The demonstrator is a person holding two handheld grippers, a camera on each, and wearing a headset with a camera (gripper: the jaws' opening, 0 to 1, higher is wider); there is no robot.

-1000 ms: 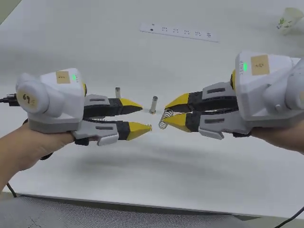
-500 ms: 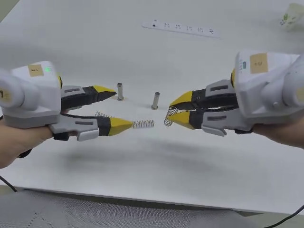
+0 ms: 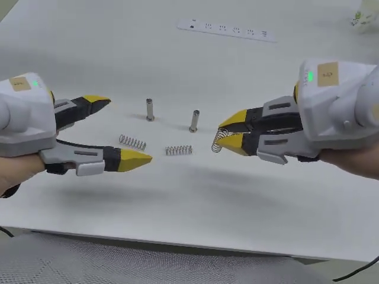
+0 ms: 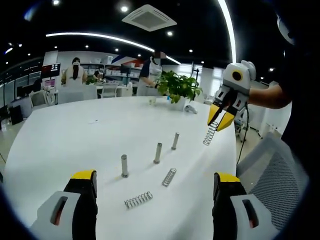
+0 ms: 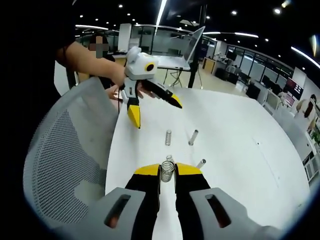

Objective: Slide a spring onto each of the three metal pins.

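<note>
The right gripper [image 3: 228, 135] grasps one held spring [image 3: 219, 141], and the left gripper [image 3: 115, 130] is released above the table [image 3: 195, 201].
The right gripper's fingers [image 5: 148, 176] are clenched on one end of the held spring, whose free coils hang in the air near the end of the row of pins. The left gripper's fingers [image 3: 133, 158] are spread wide with nothing between them, toward the table's left side. In the left gripper view three pins [image 4: 158, 153] stand upright in a row mid-table, all of them bare. Two loose springs [image 3: 132, 142] lie flat on the near-edge side of the pins, apart from each other and touching no pin. A power strip [image 3: 228, 29] lies near the far edge.
</note>
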